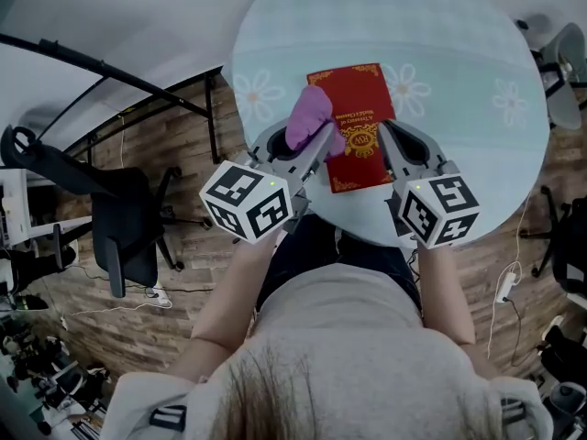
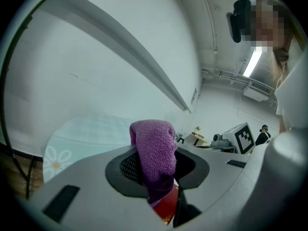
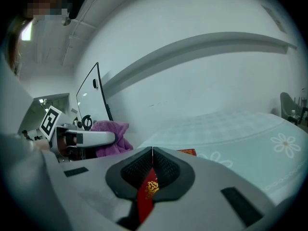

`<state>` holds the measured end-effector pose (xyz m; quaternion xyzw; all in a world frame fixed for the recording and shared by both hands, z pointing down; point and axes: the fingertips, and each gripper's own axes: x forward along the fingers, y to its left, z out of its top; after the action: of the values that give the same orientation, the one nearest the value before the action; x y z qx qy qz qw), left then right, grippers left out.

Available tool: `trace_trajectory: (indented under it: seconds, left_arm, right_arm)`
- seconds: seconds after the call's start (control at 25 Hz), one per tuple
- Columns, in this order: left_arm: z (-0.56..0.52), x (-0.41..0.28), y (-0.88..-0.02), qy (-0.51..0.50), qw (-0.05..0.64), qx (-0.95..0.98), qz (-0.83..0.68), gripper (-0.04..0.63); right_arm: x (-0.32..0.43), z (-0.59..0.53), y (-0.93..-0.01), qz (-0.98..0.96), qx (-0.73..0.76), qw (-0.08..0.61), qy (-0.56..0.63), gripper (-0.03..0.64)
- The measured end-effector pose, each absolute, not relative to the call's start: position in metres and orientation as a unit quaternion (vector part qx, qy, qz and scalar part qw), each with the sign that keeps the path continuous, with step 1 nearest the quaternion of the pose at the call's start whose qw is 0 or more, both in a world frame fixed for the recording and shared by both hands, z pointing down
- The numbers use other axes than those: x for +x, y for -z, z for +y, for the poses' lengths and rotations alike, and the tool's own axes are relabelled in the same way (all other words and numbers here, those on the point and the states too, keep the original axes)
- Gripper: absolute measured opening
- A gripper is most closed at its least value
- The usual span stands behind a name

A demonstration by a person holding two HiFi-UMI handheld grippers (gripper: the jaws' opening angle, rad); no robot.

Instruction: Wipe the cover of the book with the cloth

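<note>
Person's shoulders and hair (image 1: 339,337): nearest, at 6 o'clock in the head view; both forearms reach toward 12.

Left tool (image 1: 316,145): jaws clamped on a purple cloth (image 1: 309,115), which bunches out past the tips in a rounded wad.

Right tool (image 1: 389,140): jaws drawn together. The right gripper view shows a red-and-gold strip in the slit between them, so it appears to pinch the book's 3 o'clock edge and steady it.

Book (image 1: 358,99): red cover with gold ornament, face up on the round pale table (image 1: 468,71), straight ahead of the person at 12. Long axis runs about 12 to 6, far end leaning slightly toward 11.

Key relation: the cloth sits over the book's 9 o'clock edge, far half. The unwiped cover spreads from it toward 3 and 6. Whether cloth and cover touch cannot be told.

Judgement: the left tool is the wiping hand. The coming strokes probably run toward 3 or along the long axis toward 6, stopping short of the right tool.
</note>
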<state>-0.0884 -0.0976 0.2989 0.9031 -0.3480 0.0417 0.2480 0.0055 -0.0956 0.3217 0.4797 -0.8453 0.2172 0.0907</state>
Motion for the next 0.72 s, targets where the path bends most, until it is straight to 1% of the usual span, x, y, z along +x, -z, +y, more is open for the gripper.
trace_trajectory:
  seconds: [0.28,0.72]
  left_arm:
    - [-0.123,-0.094,-0.307,-0.059,0.246,0.909,-0.331,0.124]
    - [-0.174,-0.096,-0.32,-0.109,0.217,0.921,-0.304,0.124]
  right_arm:
    - [0.008,-0.109,-0.333,-0.831,0.497,0.095,-0.232,0.023]
    - [0.001,-0.138,-0.353,-0.819,0.506,0.103,-0.25,0.023]
